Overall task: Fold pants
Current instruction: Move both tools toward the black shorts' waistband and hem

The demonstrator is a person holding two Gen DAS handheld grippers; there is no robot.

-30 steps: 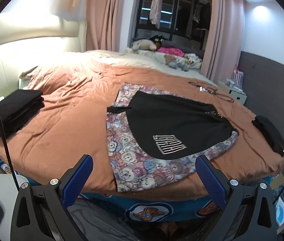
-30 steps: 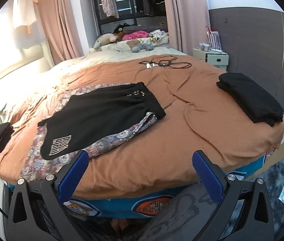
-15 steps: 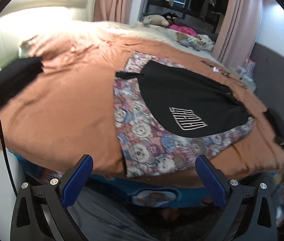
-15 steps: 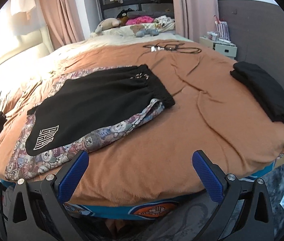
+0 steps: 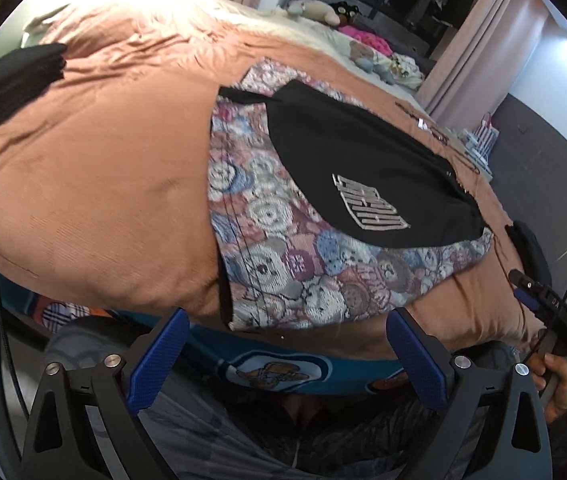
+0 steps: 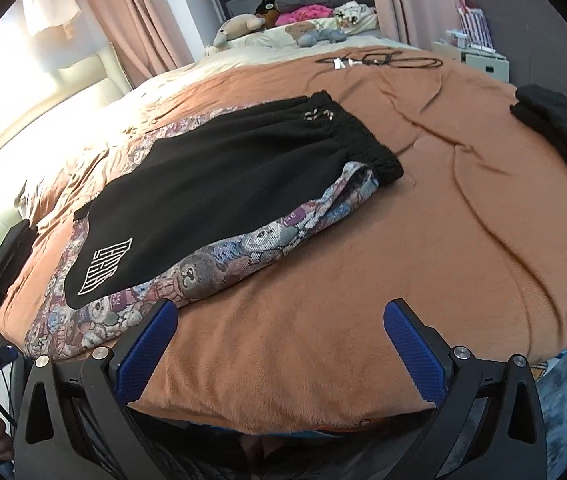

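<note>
Change since earlier frames: both cameras have come lower and closer to the bed edge; the left view has tilted, so the bed now slopes across it. The garments lie as before.
Left gripper (image 5: 285, 350): fingers spread wide, grasping nothing; it hovers over the near edge of the bed, rolled sideways.
Right gripper (image 6: 281, 342): fingers released and empty, held level just above the brown blanket (image 6: 423, 240).
Black pants (image 6: 219, 184): flat on the bed, ahead of and left of the right fingers; ahead of the left fingers, towards their right one; waistband at the far right end, white logo at the near leg hem.
Bear-print cloth (image 5: 283, 268): spread under the pants, its near edge just ahead of the left fingers.
Folded black stacks: one far left (image 6: 5, 264), one far right (image 6: 559, 128), both well apart from the fingers.
Person's hand (image 5: 559, 380): grips the right gripper's handle, right of the left fingers.
</note>
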